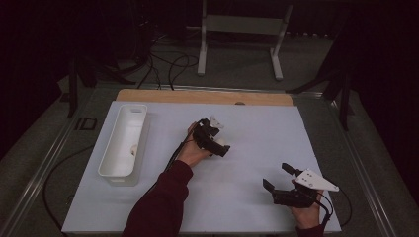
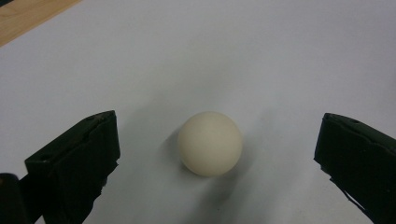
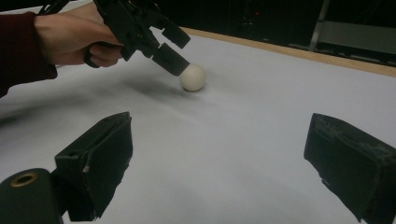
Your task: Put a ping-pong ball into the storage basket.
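With your left tool wide open around the free ball on the counter, uneven closure can roll it away; your right tool is open and empty.

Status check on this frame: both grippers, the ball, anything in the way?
Left gripper open, fingers either side of cream ball, not touching. Right gripper open, idle, apart. Ball sits on the white sheet. Nothing blocking.

Ball lies on the sheet, right of the bin.
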`<state>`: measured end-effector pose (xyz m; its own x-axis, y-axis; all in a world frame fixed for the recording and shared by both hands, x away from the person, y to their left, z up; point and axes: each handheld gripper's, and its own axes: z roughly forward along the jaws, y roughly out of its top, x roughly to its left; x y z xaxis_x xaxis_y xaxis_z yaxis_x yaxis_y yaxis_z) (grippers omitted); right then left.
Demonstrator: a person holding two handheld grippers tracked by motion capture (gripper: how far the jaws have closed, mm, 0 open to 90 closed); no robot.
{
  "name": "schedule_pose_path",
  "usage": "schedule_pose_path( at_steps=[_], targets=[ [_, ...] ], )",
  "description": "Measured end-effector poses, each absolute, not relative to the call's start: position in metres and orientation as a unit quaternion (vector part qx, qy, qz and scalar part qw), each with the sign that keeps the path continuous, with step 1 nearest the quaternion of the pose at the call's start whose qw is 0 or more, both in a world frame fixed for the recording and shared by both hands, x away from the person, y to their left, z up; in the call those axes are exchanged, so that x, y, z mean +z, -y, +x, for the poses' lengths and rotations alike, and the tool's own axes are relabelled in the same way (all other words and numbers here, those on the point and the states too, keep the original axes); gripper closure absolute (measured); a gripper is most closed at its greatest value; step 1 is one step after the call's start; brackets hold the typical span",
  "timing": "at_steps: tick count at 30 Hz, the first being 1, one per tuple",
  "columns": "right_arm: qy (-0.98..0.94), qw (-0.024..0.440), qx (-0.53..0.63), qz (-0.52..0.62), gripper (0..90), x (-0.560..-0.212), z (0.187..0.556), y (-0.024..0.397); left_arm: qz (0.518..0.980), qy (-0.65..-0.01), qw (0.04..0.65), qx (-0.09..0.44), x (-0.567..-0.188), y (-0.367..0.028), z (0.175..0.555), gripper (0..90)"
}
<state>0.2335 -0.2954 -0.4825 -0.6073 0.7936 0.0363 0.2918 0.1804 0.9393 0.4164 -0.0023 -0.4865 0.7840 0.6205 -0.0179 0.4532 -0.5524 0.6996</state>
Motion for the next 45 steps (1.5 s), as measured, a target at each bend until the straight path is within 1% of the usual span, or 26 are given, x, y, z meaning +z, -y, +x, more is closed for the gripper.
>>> schedule_pose_path(
  at_steps=[9, 19, 25, 30, 35, 45],
  targets=[
    [-0.729, 0.240, 0.522, 0.372, 7.8, -0.482, 0.233, 0.296, 0.875, -0.313, 0.353, 0.109, -0.494, 0.005, 0.420, 1.1],
    [-0.728, 0.240, 0.522, 0.373, 7.8, -0.482, 0.233, 0.296, 0.876, -0.319, 0.347, 0.100, -0.499, 0.006, 0.423, 3.7],
    [-0.728, 0.240, 0.522, 0.372, 7.8, -0.482, 0.233, 0.296, 0.877, -0.328, 0.334, 0.105, -0.502, 0.008, 0.424, 10.3],
    [-0.728, 0.240, 0.523, 0.373, 7.8, -0.482, 0.233, 0.296, 0.880, -0.329, 0.327, 0.102, -0.504, 0.009, 0.424, 17.4],
    [-0.729, 0.240, 0.522, 0.372, 7.8, -0.482, 0.233, 0.296, 0.879, -0.330, 0.332, 0.086, -0.506, 0.008, 0.425, 28.9],
    [-0.730, 0.239, 0.521, 0.372, 7.8, -0.483, 0.233, 0.295, 0.882, -0.331, 0.325, 0.080, -0.508, 0.009, 0.426, 49.3]
  ],
)
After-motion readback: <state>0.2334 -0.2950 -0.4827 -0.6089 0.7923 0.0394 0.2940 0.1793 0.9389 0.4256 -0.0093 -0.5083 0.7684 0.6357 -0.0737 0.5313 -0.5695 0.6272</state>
